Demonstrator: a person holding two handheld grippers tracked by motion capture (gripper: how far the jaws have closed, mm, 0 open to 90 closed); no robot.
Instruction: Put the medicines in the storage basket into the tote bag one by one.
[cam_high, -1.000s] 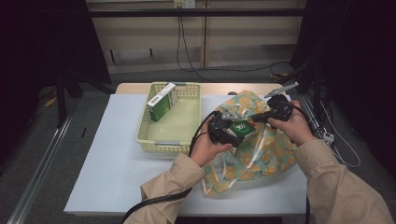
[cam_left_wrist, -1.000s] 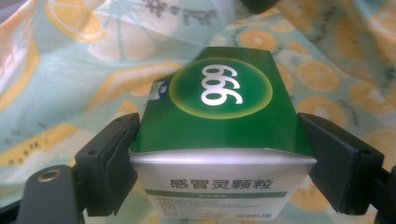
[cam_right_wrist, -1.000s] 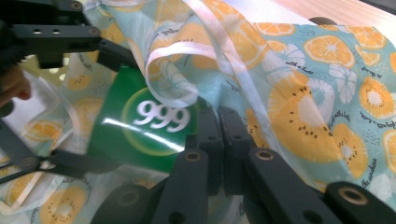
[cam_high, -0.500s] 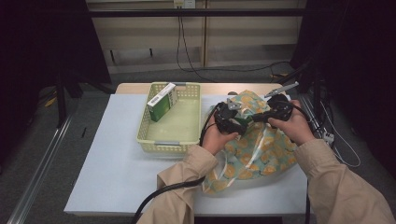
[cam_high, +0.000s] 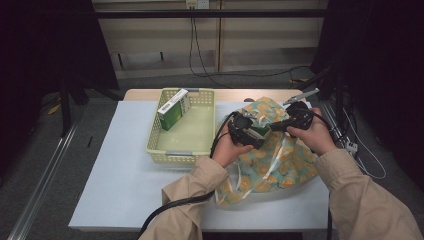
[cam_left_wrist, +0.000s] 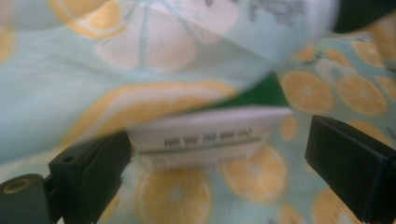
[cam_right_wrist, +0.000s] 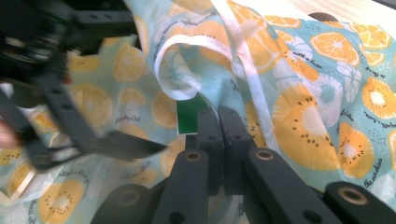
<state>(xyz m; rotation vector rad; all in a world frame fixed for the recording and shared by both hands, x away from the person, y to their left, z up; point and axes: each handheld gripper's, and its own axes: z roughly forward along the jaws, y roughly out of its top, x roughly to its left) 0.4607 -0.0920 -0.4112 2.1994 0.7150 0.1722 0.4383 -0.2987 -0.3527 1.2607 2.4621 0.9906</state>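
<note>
A see-through bag (cam_high: 280, 165) printed with orange slices lies at the right of the white table (cam_high: 115, 180). My right gripper (cam_high: 276, 127) (cam_right_wrist: 218, 122) is shut on the bag's rim beside its white handle strap (cam_right_wrist: 180, 70), holding the mouth up. My left gripper (cam_high: 259, 136) (cam_left_wrist: 215, 156) reaches into that mouth with its jaws wide apart. Between them lies a white and green box (cam_left_wrist: 205, 135) under the bag's film; the right jaw stands clear of it. A green corner of the box (cam_right_wrist: 188, 116) shows just past the right gripper's tips.
A pale green basket (cam_high: 177, 155) stands left of the bag with another green and white box (cam_high: 173, 109) leaning in its far corner. A grey pen-like tool (cam_high: 300, 96) lies at the table's back right. Cables trail off the right edge.
My left gripper has moved right and up to the bag's mouth, close to the right gripper. The green box it carried now sits inside the bag, and its jaws stand apart.
</note>
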